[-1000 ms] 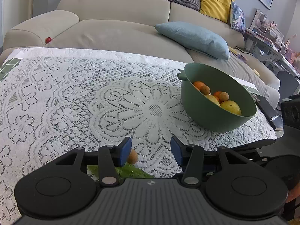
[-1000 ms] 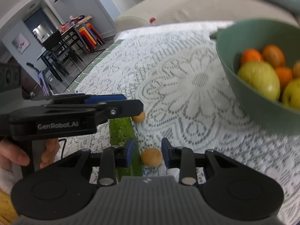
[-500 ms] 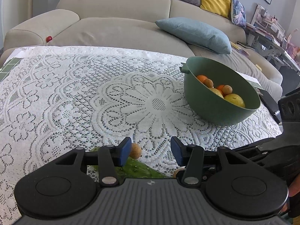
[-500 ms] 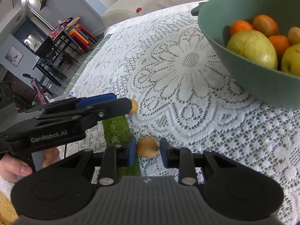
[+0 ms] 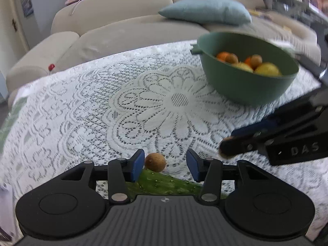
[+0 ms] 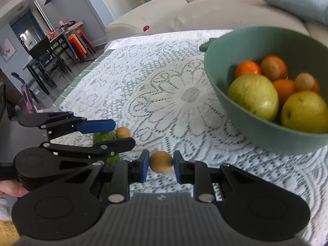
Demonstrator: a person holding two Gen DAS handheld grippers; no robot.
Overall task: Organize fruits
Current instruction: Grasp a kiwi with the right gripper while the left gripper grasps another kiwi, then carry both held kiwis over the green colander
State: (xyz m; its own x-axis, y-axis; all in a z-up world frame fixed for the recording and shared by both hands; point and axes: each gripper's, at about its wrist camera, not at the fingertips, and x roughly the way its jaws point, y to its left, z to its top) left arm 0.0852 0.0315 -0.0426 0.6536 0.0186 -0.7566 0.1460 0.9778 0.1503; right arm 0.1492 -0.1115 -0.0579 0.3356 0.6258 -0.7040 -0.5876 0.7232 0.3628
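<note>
My right gripper [image 6: 161, 162] is shut on a small round brown fruit [image 6: 161, 162], just above the lace tablecloth [image 6: 164, 94]. A second small brown fruit [image 5: 155, 162] lies on the cloth between the fingers of my open left gripper [image 5: 165, 161], close to the left pad, beside a green cucumber [image 5: 164, 181]. In the right wrist view the left gripper [image 6: 123, 133] reaches in from the left around that fruit [image 6: 123, 132]. The green bowl [image 5: 246, 88] stands to the right and farther back, holding oranges, yellow-green apples and brown fruits. The right gripper [image 5: 227, 145] shows blurred at the right.
A beige sofa [image 5: 123, 30] with a blue cushion [image 5: 207, 10] runs behind the table. A small red ball [image 5: 51, 67] rests on the sofa arm. A person's hand [image 6: 12, 188] holds the left gripper. Dark dining furniture [image 6: 47, 47] stands far left.
The right gripper's fingers closed on the small brown fruit. The left gripper rolled and moved forward, so the other brown fruit now lies between its fingers.
</note>
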